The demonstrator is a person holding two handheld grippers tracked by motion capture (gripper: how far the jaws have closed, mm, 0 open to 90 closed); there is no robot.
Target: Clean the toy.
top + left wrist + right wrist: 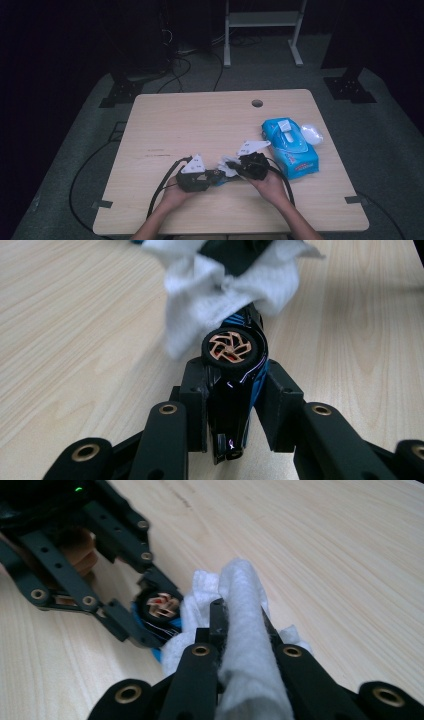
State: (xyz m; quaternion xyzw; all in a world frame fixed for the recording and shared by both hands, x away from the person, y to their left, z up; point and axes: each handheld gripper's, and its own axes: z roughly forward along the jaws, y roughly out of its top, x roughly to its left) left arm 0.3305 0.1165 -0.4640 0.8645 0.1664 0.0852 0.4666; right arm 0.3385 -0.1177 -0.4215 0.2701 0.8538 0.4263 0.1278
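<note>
Step in hand: a toy car (pixel 235 375) is being wiped, by the look of it, with a white tissue (pixel 245 630).
Left gripper (pixel 232 405): fingers clamped on the car, held just above the bench (pixel 200 120).
Right gripper (pixel 240 645): fingers closed on the tissue, which is pressed against the car's far end.
Next move: the tissue likely needs drawing along the body while the car is kept steady.
Writing: print on the blue tissue pack (pixel 292 150) cannot be read.

High view dim, surroundings black beyond 12 o'clock. Gripper views brighter; white tissue (pixel 225 287) blurred, soft shadows on table (pixel 75 340).
</note>
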